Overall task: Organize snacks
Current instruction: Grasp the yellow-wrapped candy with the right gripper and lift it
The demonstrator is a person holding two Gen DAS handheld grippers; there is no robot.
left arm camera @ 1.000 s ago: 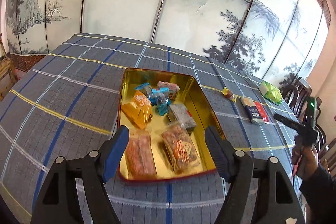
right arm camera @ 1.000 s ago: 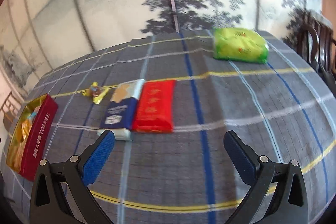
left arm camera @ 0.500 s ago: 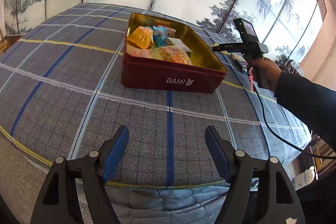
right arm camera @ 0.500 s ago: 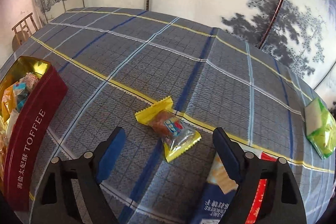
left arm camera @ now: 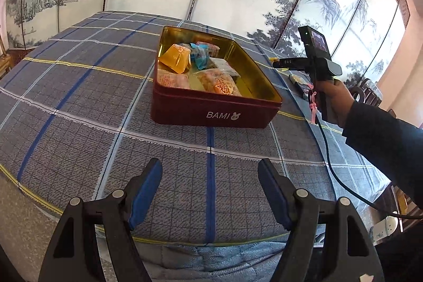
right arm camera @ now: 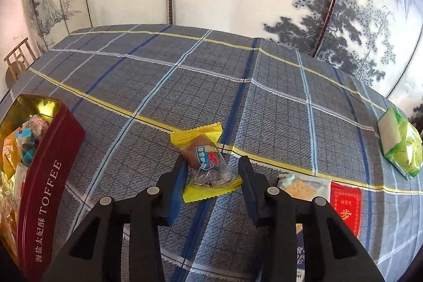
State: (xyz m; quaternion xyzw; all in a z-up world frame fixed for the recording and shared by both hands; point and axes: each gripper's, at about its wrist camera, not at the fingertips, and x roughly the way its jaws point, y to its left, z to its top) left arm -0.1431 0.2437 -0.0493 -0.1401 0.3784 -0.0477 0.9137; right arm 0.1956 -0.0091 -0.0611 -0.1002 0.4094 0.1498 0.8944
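The yellow-ended candy (right arm camera: pixel 207 166) lies on the plaid tablecloth (right arm camera: pixel 164 86), between the fingers of your right gripper (right arm camera: pixel 211 171). The jaws straddle it, apart and not yet pinching, which looks like your lineup for a pick. The red tin (right arm camera: pixel 50 176) sits to its left, open-topped so snacks can drop in; it already holds about six wrapped pieces, though the pile hides an exact count. Four snacks remain outside: this candy, one cracker pack (right arm camera: pixel 301 185), one red packet (right arm camera: pixel 345 208), one green bag (right arm camera: pixel 401 147). Your left gripper (left arm camera: pixel 210 186) hovers spread wide, holding nothing, in front of the tin, likely just waiting.
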